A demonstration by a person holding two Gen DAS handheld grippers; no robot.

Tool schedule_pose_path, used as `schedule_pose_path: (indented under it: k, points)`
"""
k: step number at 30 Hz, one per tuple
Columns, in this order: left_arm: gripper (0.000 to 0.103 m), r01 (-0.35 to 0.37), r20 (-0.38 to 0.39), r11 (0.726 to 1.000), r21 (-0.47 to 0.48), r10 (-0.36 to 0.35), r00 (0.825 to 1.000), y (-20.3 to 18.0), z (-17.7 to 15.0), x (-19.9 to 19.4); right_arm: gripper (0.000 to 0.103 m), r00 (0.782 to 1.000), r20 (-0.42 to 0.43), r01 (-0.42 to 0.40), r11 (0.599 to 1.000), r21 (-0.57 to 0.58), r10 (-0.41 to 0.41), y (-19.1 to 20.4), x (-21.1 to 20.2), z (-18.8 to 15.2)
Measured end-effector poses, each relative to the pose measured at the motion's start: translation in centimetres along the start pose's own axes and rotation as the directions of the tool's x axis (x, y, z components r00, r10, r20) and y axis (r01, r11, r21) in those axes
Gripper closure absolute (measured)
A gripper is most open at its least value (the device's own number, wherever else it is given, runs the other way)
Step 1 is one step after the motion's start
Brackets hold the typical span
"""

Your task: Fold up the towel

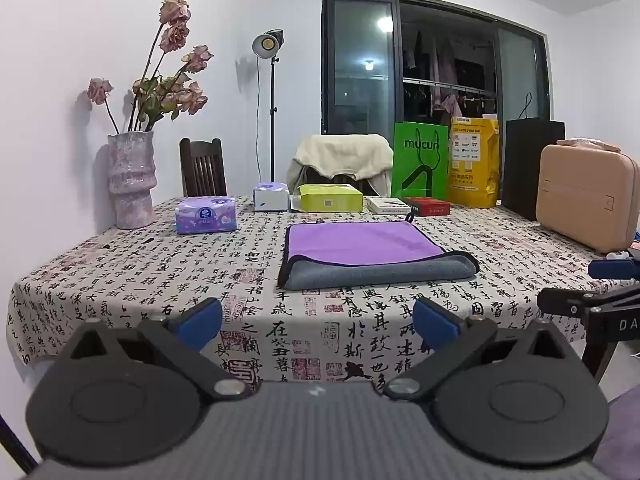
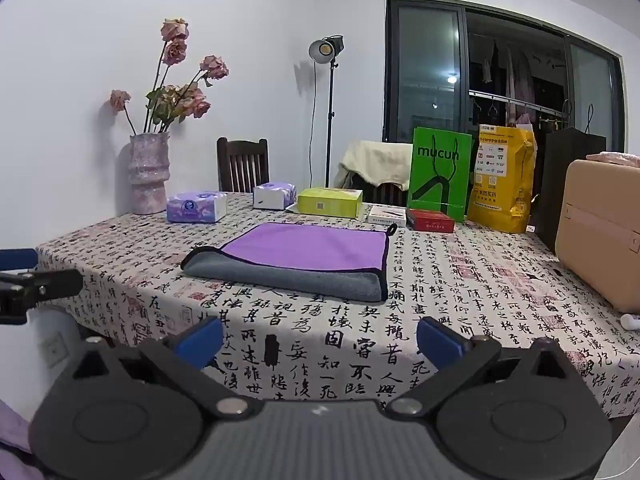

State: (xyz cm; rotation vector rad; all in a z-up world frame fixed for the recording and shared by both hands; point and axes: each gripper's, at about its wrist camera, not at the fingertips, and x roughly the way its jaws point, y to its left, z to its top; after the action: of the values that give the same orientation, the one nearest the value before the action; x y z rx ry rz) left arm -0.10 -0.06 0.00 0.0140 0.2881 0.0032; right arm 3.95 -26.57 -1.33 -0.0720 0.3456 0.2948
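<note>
A towel (image 1: 360, 250), purple on top and grey underneath with a dark trim, lies folded over on the patterned tablecloth (image 1: 160, 280); it also shows in the right wrist view (image 2: 304, 258). My left gripper (image 1: 318, 326) is open and empty, held off the table's near edge, well short of the towel. My right gripper (image 2: 320, 342) is open and empty, also back from the near edge. The right gripper shows at the right edge of the left wrist view (image 1: 600, 292), and the left gripper shows at the left edge of the right wrist view (image 2: 24, 284).
Along the table's far side stand a vase of dried roses (image 1: 132, 180), tissue packs (image 1: 206, 214), a yellow-green box (image 1: 330, 198), small boxes (image 1: 426, 206), a green bag (image 1: 420, 164) and a yellow bag (image 1: 474, 164). A tan case (image 1: 588, 200) stands at right.
</note>
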Motion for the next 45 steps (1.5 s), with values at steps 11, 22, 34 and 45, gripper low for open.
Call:
schedule_pose_path:
  k: [11,22,34,45]
  points:
    - [0.000,0.020,-0.014,1.000,0.007,-0.020,1.000,0.02,0.23,0.65,0.000,1.000,0.000,-0.005,1.000,-0.003,0.005,-0.13,0.13,-0.03]
    - [0.000,0.054,-0.006,0.998,0.018,-0.054,0.999,-0.04,0.46,0.31,0.000,1.000,0.017,-0.006,1.000,0.018,0.006,-0.81,-0.29,0.54]
    - [0.000,0.052,0.002,0.998,0.018,-0.052,0.999,-0.05,0.76,0.13,0.000,0.999,0.035,0.002,1.000,0.013,-0.003,-0.85,-0.46,0.77]
    - [0.000,0.051,0.009,0.998,0.021,-0.051,0.999,0.07,0.88,0.04,0.000,0.999,0.044,0.003,1.000,0.011,-0.003,-0.91,-0.67,0.78]
